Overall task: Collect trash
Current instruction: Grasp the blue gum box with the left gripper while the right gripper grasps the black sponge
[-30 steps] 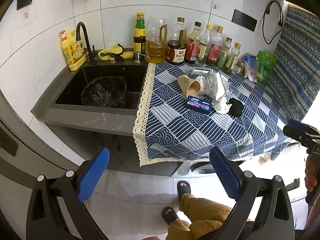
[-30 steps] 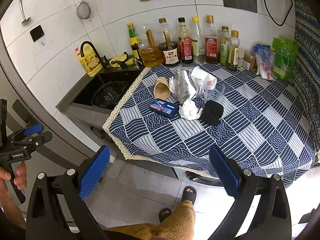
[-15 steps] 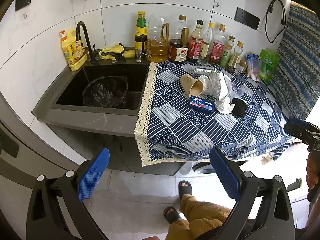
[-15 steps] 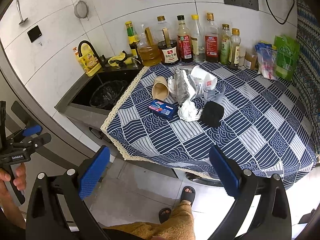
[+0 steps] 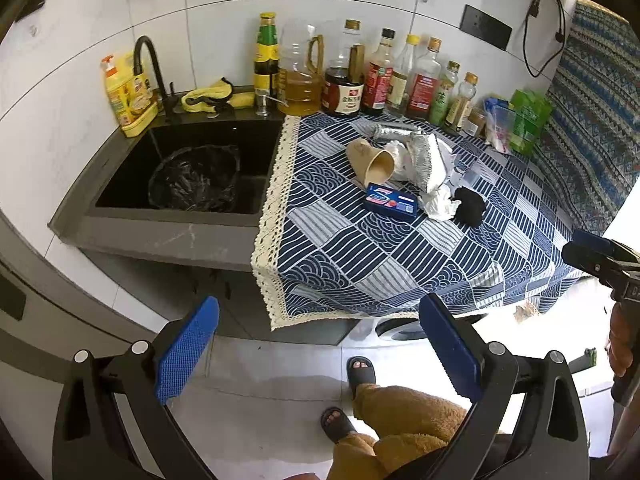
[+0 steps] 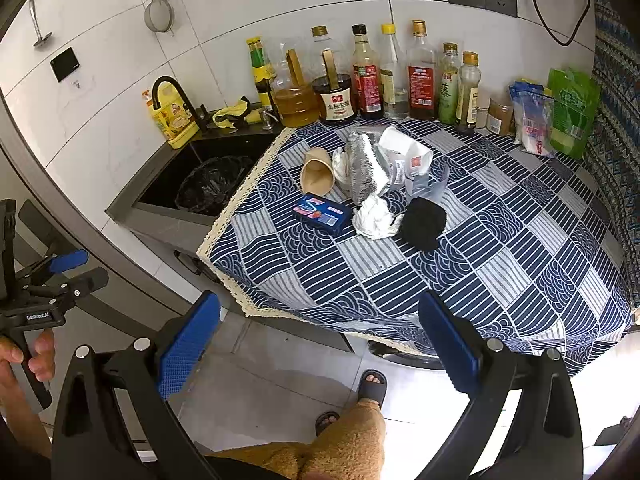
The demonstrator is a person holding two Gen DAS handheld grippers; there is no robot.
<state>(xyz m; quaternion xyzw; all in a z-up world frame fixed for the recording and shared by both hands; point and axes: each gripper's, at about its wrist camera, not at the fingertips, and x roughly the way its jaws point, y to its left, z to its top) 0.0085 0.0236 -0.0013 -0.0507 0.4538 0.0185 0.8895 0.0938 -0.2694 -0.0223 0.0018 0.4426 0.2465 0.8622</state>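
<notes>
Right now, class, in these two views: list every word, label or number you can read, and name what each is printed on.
"GenRobot.AI": on the black body of the left tongs, in the right wrist view.
"金标生抽": on the dark soy sauce jug.
Other bottle labels, the blue packet, the yellow detergent bottle and the green bag: print too small or blurred to read.

Navy-and-white wave-patterned tablecloth (image 6: 460, 264) (cream lace edge), blue box (image 6: 322, 209)
</notes>
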